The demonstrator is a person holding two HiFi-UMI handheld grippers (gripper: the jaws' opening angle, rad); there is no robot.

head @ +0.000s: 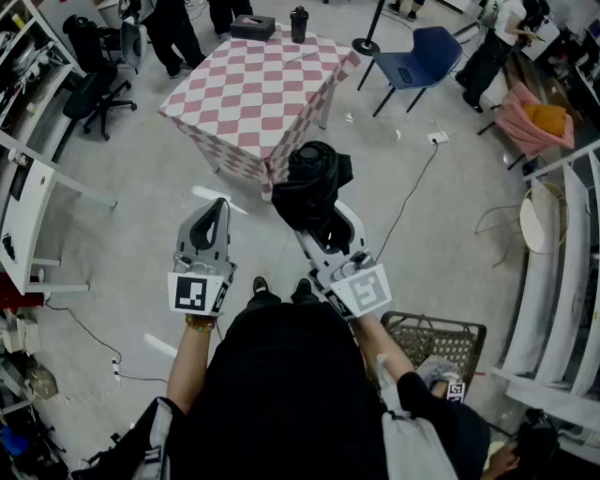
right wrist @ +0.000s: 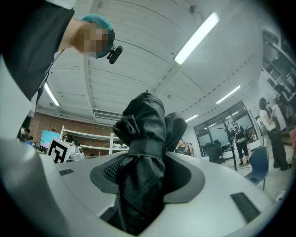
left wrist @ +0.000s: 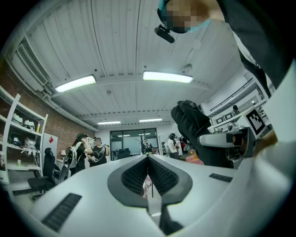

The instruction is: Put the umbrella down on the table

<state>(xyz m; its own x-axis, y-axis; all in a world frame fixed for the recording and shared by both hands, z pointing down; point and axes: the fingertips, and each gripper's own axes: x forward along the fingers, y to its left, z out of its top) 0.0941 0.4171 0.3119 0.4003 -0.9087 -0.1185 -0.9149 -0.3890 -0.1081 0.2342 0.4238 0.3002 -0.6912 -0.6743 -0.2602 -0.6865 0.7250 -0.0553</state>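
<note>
Folded black umbrella point(head: 314, 178) sits clamped in the right gripper point(head: 330, 230), raised clear of the floor for carrying, with the pink-checked table point(head: 253, 94) waiting at twelve o'clock and the left gripper point(head: 217, 208), jaws together and empty, spare at nine o'clock

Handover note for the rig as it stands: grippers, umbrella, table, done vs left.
Left gripper: jaws shut, nothing between them.
Right gripper: shut on the folded black umbrella, which sticks out forward past the jaws.
Table: pink-checked cloth, ahead across open floor. A tissue box and a dark bottle sit at its far edge; the near part is bare.
Done: umbrella is in the grip.
Left: get to the table, lay the umbrella on the bare cloth, open the jaws.
</note>
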